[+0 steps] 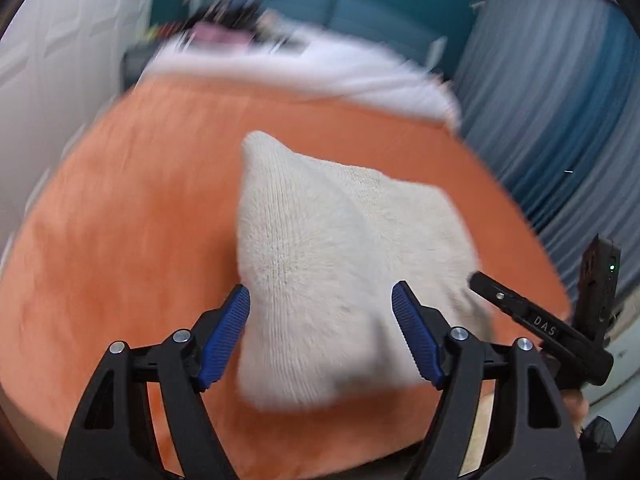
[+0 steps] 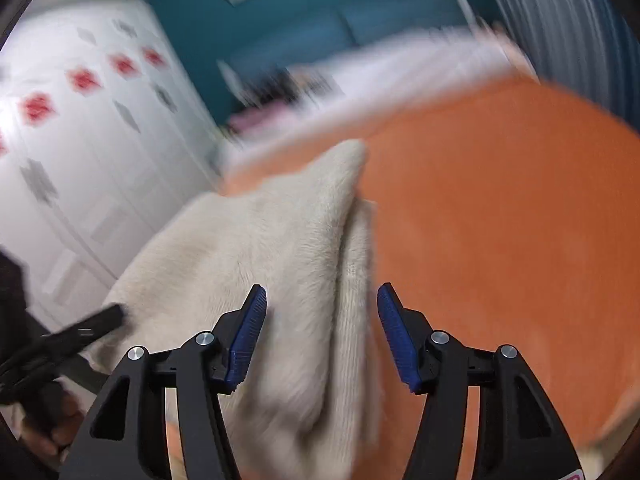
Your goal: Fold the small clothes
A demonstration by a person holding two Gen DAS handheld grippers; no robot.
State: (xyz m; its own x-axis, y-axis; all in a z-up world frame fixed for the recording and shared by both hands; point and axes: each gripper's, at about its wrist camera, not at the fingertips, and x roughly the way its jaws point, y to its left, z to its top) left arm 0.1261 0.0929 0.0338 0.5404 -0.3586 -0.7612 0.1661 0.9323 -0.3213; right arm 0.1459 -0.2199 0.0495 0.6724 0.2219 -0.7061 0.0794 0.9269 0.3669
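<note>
A cream knitted garment [image 1: 336,256] lies bunched and partly folded on an orange blanket [image 1: 132,208]. My left gripper [image 1: 321,312] is open, its blue pads on either side of the garment's near edge, not closed on it. The right gripper's black finger [image 1: 520,312] touches the garment's right side. In the right wrist view the garment [image 2: 264,264] shows a fold ridge running away from me. My right gripper [image 2: 322,320] is open over its near part. The left gripper's finger [image 2: 92,326] touches the cloth at the left. Both views are motion-blurred.
The orange blanket [image 2: 500,240] covers a bed with white bedding [image 1: 320,64] beyond it. A white wardrobe [image 2: 80,140] with red marks stands left, a teal wall [image 1: 360,4] behind, striped curtains [image 1: 560,100] at the right. Dark clutter [image 1: 224,20] lies at the far end.
</note>
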